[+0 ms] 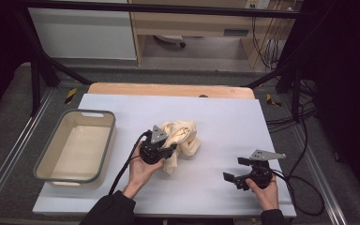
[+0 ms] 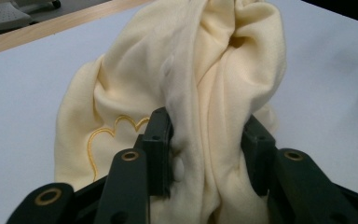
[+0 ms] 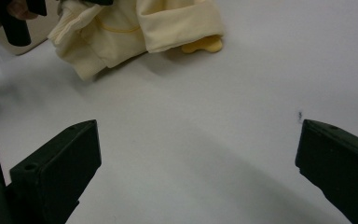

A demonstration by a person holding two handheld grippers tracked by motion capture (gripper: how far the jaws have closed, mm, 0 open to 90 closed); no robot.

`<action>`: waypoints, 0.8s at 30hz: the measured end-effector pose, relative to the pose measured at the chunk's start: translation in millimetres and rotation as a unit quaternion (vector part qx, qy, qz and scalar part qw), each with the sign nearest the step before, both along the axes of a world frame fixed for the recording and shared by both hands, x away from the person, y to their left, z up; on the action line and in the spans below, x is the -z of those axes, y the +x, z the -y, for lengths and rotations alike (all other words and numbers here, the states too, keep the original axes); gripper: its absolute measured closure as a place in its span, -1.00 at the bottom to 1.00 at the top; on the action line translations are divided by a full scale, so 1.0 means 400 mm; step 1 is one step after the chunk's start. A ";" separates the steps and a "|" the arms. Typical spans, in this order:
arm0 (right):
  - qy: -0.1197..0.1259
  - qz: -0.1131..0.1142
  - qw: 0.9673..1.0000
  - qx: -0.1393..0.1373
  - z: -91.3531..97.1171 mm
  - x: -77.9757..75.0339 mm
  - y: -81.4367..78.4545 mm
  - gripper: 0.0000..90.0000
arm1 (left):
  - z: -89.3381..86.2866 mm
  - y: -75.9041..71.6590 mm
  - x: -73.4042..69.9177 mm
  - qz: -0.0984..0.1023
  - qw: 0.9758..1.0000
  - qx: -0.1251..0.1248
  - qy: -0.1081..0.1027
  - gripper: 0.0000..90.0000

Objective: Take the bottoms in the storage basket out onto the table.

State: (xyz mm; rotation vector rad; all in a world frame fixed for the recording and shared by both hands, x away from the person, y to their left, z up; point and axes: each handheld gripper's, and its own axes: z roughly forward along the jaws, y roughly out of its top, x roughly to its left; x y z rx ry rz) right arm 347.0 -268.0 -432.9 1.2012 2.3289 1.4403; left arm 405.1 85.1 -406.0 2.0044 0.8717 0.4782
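A crumpled cream cloth with yellow stitching lies near the middle of the white sheet. My left gripper reaches into its near side. In the left gripper view the two black jaws stand on either side of a bunched fold of the cloth, their pads pressed against it. My right gripper rests low over the sheet at the front right, well apart from the cloth. Its jaws are wide open over bare sheet, and the cloth lies beyond them.
A grey-rimmed beige tub stands at the left edge of the sheet, with nothing in it. The wooden tabletop shows behind the sheet. Cables trail from both grippers toward the front edge. A dark frame surrounds the table.
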 end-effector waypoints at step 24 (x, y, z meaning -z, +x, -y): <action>0.000 0.000 1.000 0.000 0.000 0.000 0.000 -0.99 | 0.011 0.006 0.013 -0.016 1.000 0.005 0.022 0.02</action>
